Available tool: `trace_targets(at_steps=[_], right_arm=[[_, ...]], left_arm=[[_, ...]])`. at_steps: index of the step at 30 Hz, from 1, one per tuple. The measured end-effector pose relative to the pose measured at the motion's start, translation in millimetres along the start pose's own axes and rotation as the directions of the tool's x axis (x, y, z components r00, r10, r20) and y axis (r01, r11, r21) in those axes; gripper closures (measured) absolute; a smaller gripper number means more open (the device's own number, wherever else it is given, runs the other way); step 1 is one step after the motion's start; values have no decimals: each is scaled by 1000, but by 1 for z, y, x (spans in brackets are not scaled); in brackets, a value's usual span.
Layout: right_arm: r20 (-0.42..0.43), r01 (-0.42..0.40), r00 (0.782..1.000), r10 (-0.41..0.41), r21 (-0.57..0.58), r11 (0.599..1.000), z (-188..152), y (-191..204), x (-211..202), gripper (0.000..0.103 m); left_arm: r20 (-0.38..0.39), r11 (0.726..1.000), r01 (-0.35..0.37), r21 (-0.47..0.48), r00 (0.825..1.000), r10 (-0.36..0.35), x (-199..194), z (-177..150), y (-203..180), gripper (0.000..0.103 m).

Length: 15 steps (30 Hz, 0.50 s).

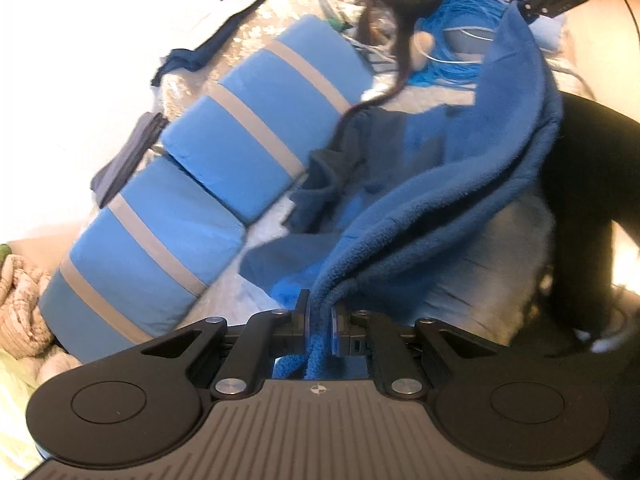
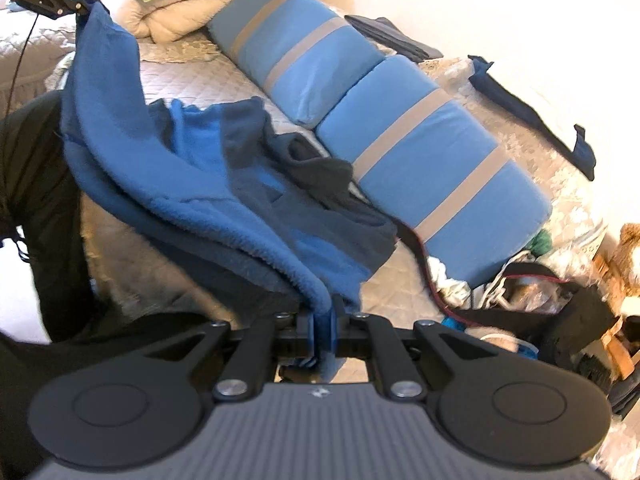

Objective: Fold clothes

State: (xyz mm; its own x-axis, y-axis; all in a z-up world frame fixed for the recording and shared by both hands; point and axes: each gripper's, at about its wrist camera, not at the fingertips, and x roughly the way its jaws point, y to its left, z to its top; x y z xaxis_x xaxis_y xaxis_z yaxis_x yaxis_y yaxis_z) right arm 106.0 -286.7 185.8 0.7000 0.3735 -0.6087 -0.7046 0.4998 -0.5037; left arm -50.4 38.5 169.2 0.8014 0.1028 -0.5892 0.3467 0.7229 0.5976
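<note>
1. The left tongs (image 1: 320, 320) are closed on an edge of the blue fleece garment (image 1: 460, 200); a bunched fold of the fabric is pinched between the two pads and hangs out behind them.
2. The right tongs (image 2: 325, 326) are likewise clamped on another edge of the same fleece (image 2: 168, 184), with cloth squeezed between the pads.
3. In the left wrist view the right tongs (image 1: 532, 2) show at the top right, gripping the far end of the fleece edge. In the right wrist view the left tongs (image 2: 86, 2) show at the top left, holding the opposite end.
4. The fleece hangs as a sagging band between the two tongs, lifted above the bed (image 2: 180, 80). Its lower part drapes down onto the quilted cover, where darker blue folds (image 2: 320, 184) lie crumpled.
5. Beside the garment lie two blue pillows with grey stripes (image 2: 420, 152), end to end.
6. A dark navy cloth (image 1: 224, 28) lies beyond the pillows, near the bed's far edge.
7. A pale, rumpled comforter (image 2: 180, 4) is heaped at one end of the bed.
8. The person's dark trouser leg (image 1: 580, 184) stands next to the bed.
</note>
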Motion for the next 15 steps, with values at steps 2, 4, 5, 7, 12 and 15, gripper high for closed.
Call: trace_targets(at_steps=[2,4,5,7,12,15], right_arm=[[7,21,1000,-21,-12,1000,10,-9,14,95],[13,49,999,-49,-18,999,23,-23,33,95],[15,57,998,-57,-16,998,29,-32,43,95],[13,71,997,-71,-12,997,41,-49,69,95],[-32,74,997,-73,15,997,61,-87,150,95],[-94,52,994,-48,40,998,61,-101,209,95]], left_arm=[[1,1000,-28,-5,1000,28,18,9,13,94],[-4,998,-64,-2,998,64,42,20,27,94],[-9,997,-82,4,997,82,55,25,35,94],[-30,994,-105,15,994,106,87,35,48,94],[-106,995,-97,2,990,97,184,46,74,94],[-159,997,-72,22,985,75,240,42,73,94]])
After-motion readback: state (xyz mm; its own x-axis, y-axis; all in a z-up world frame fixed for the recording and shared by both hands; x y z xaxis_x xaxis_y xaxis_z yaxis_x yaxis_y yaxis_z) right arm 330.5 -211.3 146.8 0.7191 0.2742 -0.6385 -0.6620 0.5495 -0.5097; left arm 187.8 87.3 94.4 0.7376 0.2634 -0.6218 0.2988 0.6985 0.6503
